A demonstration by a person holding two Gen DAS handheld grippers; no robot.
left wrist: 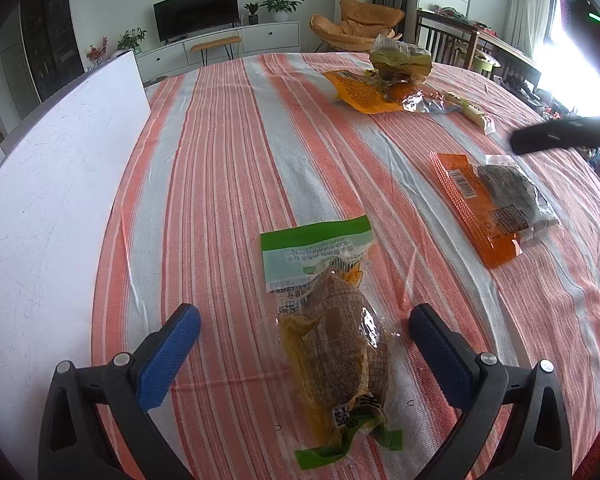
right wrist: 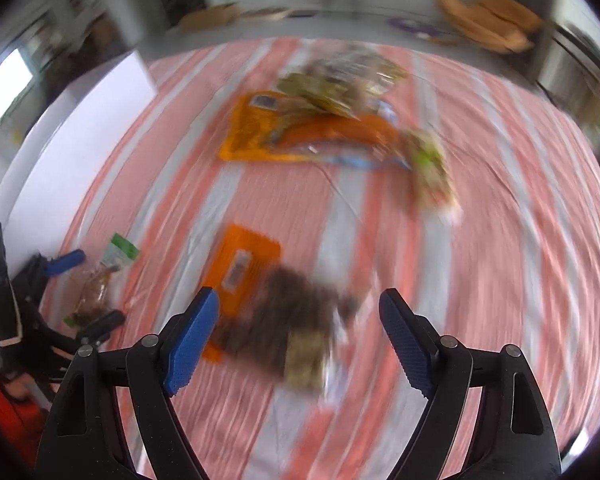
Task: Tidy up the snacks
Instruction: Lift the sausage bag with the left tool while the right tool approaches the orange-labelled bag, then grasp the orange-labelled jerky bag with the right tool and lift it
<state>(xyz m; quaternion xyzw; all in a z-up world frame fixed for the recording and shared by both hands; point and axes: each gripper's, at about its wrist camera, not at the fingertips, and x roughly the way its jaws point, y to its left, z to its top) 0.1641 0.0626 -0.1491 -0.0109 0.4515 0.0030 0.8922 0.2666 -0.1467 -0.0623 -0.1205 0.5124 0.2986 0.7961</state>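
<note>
My left gripper [left wrist: 304,314] is open and points down at the striped tablecloth [left wrist: 228,168]. A clear snack packet with green ends [left wrist: 332,344] lies flat between its blue pads, touching neither. To the right lies an orange packet with a dark snack [left wrist: 494,204]. A finger of the right gripper [left wrist: 560,136] hovers just beyond it. The right wrist view is blurred. There my right gripper [right wrist: 300,300] is open above the orange and dark packet [right wrist: 260,292], and nothing is between its pads. At the left edge the left gripper [right wrist: 88,292] straddles the green packet [right wrist: 96,284].
A pile of several more snack packets [left wrist: 392,76] [right wrist: 328,120] lies at the far side of the table. A white board [left wrist: 52,200] borders the cloth on the left. A person's red sleeve [right wrist: 4,392] shows at the lower left.
</note>
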